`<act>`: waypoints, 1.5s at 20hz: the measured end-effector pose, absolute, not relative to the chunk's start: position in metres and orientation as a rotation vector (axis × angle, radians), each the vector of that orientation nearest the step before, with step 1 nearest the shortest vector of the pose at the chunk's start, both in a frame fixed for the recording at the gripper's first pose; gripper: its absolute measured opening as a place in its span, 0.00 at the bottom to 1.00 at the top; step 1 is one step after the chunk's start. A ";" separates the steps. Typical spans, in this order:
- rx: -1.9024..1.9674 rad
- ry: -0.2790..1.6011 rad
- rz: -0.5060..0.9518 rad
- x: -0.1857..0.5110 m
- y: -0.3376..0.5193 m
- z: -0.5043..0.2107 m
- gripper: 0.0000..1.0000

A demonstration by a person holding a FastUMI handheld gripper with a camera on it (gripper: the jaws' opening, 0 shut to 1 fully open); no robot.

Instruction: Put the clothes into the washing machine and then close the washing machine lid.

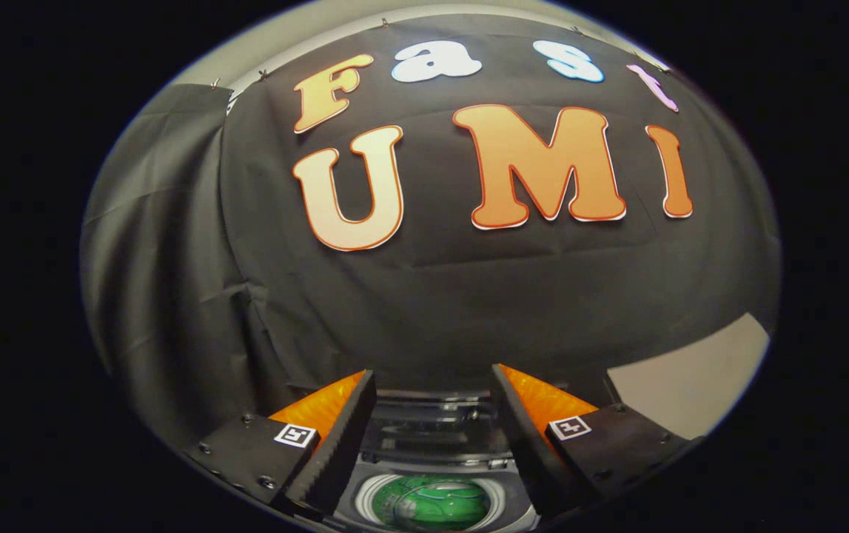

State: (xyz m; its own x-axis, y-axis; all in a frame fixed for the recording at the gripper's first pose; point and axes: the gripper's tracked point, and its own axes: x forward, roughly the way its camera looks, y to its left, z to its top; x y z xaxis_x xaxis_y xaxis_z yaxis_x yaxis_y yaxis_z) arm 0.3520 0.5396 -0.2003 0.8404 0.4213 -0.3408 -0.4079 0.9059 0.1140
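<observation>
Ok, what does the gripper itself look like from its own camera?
The gripper has two black fingers with ribbed, serrated inner pads and orange outer faces. Each sits on a black block with visible screws and a small white square tag bearing a black marker pattern.

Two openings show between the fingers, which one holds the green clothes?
The round drum nearest the open hand-held gripper, with green clothes inside; the clear lid beyond it stands raised.

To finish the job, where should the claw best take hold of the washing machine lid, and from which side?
Probably the lid's free front edge, approached from above and in front. It stands raised behind the drum opening, where the green clothes already lie. The claw is open and holds nothing, its fingers either side of the lid.
</observation>
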 end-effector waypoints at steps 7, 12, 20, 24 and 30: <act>0.013 0.497 0.393 0.431 0.544 -0.265 0.99; -0.027 0.539 0.392 0.448 0.550 -0.287 0.99; -0.028 0.519 0.415 0.463 0.558 -0.313 0.99; -0.026 0.498 0.407 0.450 0.555 -0.309 0.99; -0.023 0.477 0.410 0.394 0.539 -0.304 0.99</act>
State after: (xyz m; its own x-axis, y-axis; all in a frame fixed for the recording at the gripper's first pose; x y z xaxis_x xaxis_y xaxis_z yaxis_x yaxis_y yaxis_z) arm 0.3937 0.5386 -0.3044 0.8086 0.3786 -0.4503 -0.3891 0.9183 0.0733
